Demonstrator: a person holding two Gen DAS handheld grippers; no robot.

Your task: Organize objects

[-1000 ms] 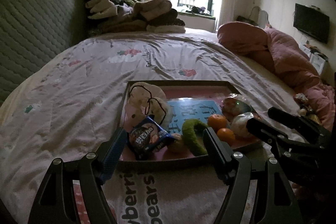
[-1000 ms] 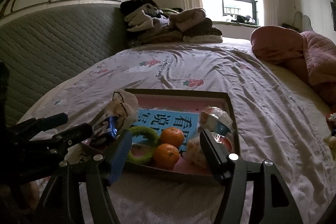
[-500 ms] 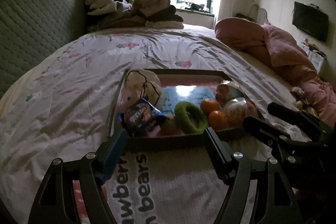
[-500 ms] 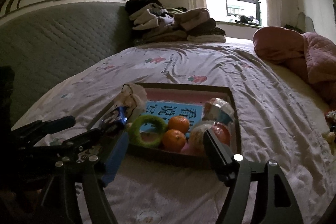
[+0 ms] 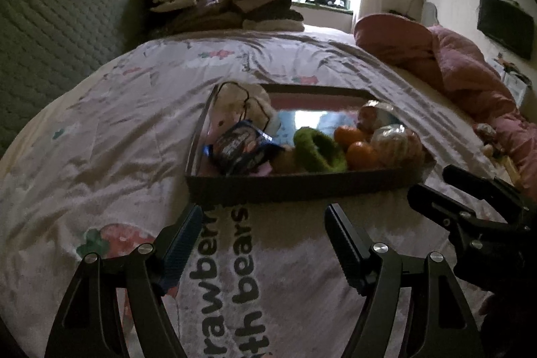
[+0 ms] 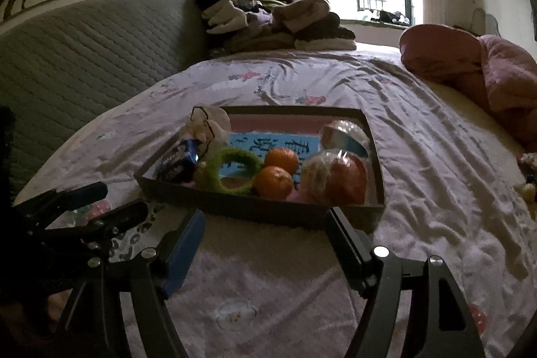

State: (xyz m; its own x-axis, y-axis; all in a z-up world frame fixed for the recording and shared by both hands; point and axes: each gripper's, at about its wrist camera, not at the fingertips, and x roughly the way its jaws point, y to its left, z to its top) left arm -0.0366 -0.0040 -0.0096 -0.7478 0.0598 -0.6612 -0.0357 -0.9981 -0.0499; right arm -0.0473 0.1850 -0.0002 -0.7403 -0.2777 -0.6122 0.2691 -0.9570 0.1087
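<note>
The left gripper (image 5: 263, 223) stood with its jaws wide and nothing between them, hovering over the printed bedsheet (image 5: 100, 136) just short of the near wall of a shallow dark tray (image 5: 302, 187). The right gripper (image 6: 265, 220) was likewise spread wide and empty, its right finger (image 6: 345, 244) close to the tray's near right corner; whether it touched could not be told. In the right wrist view the tray (image 6: 235, 203) lay at 12 o'clock of the jaws and held, from 9 toward 3 o'clock, a dark blue snack packet (image 6: 178, 161), a fuzzy green ring (image 6: 231, 170), two oranges (image 6: 273, 182) and a wrapped red fruit (image 6: 339, 176), with a pale plush toy (image 6: 208, 123) at the tray's far left. Beyond, at 12 o'clock, a heap of folded clothes (image 6: 278, 19) sat against the quilted headboard (image 6: 84, 56), and a pink duvet (image 6: 476, 66) lay at 2 o'clock.
</note>
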